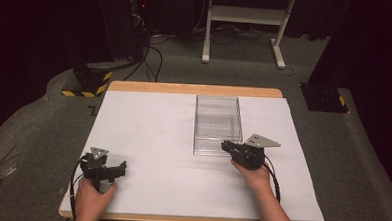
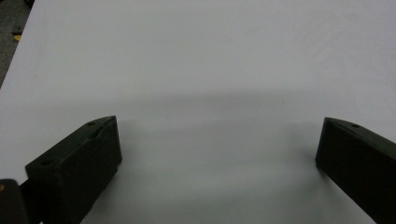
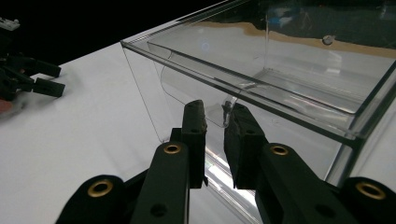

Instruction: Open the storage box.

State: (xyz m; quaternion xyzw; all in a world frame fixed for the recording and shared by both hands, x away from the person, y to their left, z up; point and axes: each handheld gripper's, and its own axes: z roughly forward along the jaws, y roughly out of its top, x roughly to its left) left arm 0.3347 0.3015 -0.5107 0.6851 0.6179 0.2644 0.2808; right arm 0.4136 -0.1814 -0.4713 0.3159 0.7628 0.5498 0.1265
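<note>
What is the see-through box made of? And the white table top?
The see-through box looks like clear hard plastic, maybe acrylic: you can see right through its walls, and its edges shine. The white table top looks like a matte sheet, perhaps paper or laminate, over a wooden board whose tan edge shows.

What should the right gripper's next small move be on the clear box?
Probably finish closing on the handle, then pull gently toward the table's near edge. The right gripper has its jaws nearly together around the curved clear handle on the clear box front, with a slim gap visible. The left gripper is open over bare table.
</note>
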